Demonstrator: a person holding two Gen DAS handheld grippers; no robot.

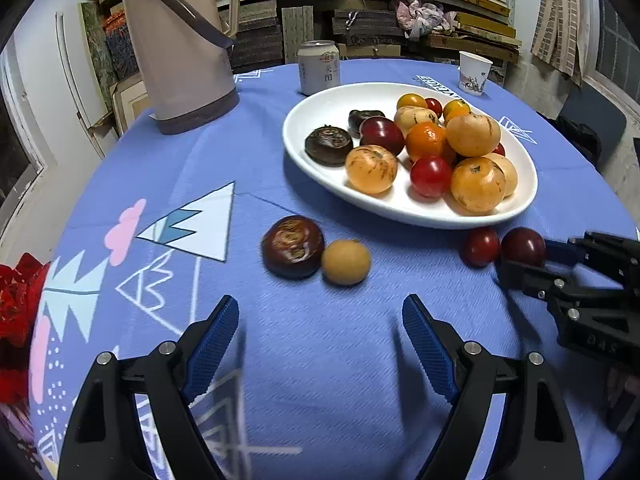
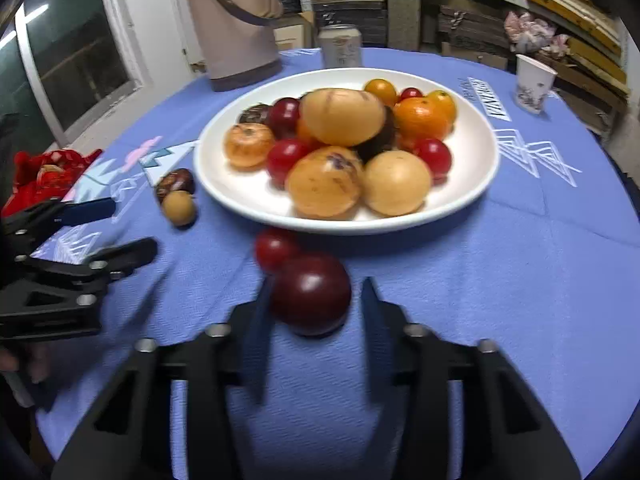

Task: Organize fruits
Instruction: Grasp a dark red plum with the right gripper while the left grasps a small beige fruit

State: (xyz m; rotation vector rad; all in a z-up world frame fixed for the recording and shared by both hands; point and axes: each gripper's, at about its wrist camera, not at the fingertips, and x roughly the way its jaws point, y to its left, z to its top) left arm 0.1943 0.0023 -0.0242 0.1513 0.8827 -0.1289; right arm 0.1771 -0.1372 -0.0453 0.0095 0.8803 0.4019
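Observation:
A white plate (image 1: 308, 160) (image 2: 224, 196) holds several orange, red and dark fruits. On the blue cloth lie a dark brown fruit (image 1: 293, 246) (image 2: 175, 182) and a small tan fruit (image 1: 346, 261) (image 2: 179, 208) side by side. A small red fruit (image 1: 480, 246) (image 2: 274, 249) and a dark red plum (image 1: 522, 246) (image 2: 310, 294) lie by the plate's near rim. My right gripper (image 2: 316, 300) (image 1: 520, 258) is open with the plum between its fingers, not clamped. My left gripper (image 1: 320, 316) (image 2: 120, 228) is open and empty, short of the brown and tan fruits.
A tall beige thermos jug (image 1: 180, 48) (image 2: 236, 28), a drink can (image 1: 319, 67) (image 2: 341, 46) and a paper cup (image 1: 474, 73) (image 2: 534, 83) stand at the table's far side. A red object (image 1: 18, 304) (image 2: 48, 172) lies at the left edge.

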